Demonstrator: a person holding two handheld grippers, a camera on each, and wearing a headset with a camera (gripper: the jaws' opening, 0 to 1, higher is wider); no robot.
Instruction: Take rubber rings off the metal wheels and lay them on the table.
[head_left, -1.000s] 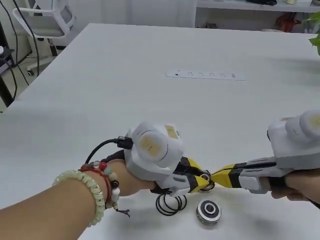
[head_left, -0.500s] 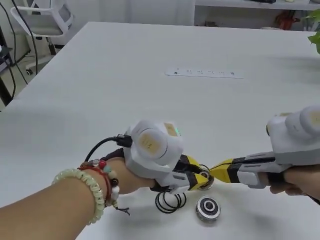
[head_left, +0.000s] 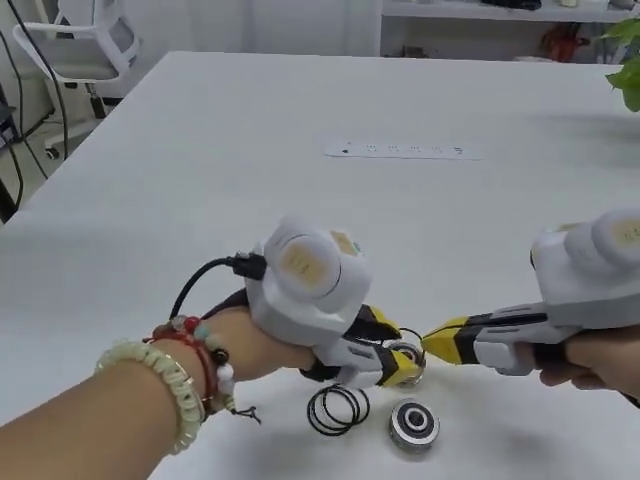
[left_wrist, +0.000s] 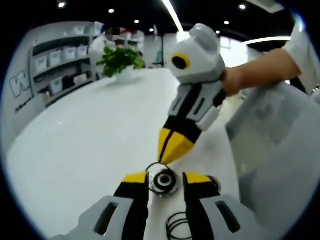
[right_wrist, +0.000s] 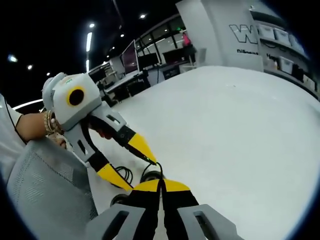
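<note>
Left gripper view: left gripper (left_wrist: 165, 178) clamps a metal wheel (left_wrist: 164, 183); right gripper (right_wrist: 161, 184), jaws pressed together, touches its rim. Rubber rings (head_left: 337, 408) and second wheel (head_left: 413, 423) lie beside.

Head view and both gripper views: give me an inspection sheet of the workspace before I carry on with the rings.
Surface: white table, no spills seen.
Job's things: one metal wheel between the left jaws; second wheel lying on the table; loose rubber rings lying beside it.
Clutter: power strip far across the table.
Grippers: left gripper shut on the metal wheel; right gripper shut, tip at that wheel; whether it pinches a ring, cannot tell.
Cables: black cable running from the left gripper.
Surroundings: office chair, plant, shelves behind the table.
</note>
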